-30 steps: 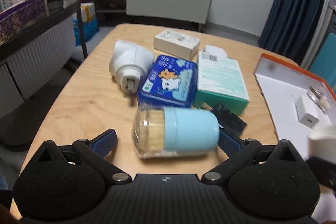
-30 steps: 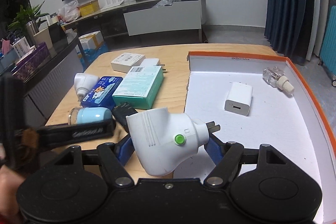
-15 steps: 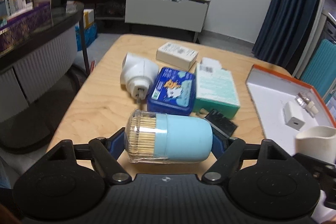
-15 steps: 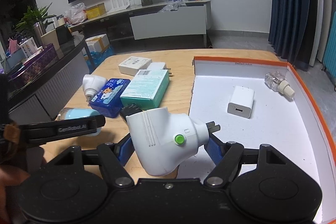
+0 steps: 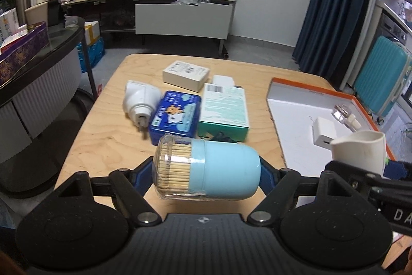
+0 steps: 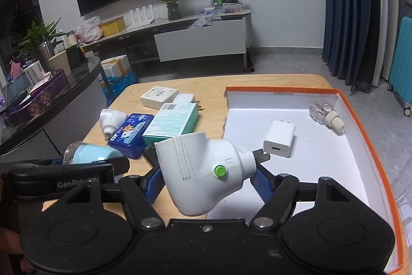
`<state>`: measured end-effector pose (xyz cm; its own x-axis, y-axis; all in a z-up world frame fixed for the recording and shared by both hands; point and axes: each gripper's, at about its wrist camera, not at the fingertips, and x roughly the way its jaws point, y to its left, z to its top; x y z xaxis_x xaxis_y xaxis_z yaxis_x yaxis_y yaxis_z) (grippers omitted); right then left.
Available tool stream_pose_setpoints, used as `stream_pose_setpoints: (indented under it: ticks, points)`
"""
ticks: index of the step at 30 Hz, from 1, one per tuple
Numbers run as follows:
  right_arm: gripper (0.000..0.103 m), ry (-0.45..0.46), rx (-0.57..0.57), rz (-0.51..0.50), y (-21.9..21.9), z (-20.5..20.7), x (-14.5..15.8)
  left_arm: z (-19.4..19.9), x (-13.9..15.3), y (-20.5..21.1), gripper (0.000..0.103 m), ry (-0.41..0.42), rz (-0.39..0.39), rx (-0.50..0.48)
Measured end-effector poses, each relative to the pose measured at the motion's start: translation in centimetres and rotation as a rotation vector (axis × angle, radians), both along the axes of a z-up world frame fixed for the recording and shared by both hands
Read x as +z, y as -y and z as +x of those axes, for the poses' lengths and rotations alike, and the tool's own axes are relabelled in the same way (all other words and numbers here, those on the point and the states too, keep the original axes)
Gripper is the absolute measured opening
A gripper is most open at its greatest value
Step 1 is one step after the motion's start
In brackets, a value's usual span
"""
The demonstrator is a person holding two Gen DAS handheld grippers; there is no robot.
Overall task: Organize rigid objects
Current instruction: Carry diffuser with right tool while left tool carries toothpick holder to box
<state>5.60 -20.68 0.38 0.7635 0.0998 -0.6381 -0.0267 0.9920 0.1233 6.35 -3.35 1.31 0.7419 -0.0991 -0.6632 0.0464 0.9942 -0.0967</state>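
Fingers (image 5: 144, 173) pinch smooth, rounded blue toothpick jar (image 5: 206, 170) sideways.

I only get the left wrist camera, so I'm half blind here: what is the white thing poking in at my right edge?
Observer: A white plug-in device with a green button on its side, clamped in the right gripper.
Operator: Which way is it facing?
Observer: Its prongs point toward the white charger lying in the tray.
Operator: What's the white item behind the teal box?
Observer: A white adapter lying flat, with metal prongs sticking out beside the teal box.
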Motion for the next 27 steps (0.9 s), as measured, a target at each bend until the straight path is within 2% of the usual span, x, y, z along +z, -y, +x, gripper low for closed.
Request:
stream_pose_setpoints:
  ticks: [10, 27]
  points:
    - [0.085, 0.015, -0.069, 0.004, 3.0, -0.3, 0.8, 0.4, 0.4, 2.9, 0.080, -0.006, -0.005, -0.068]
    - [0.085, 0.017, -0.124, -0.001, 5.6, -0.3, 1.1, 1.0, 0.4, 5.8, 0.080, -0.018, -0.025, -0.120]
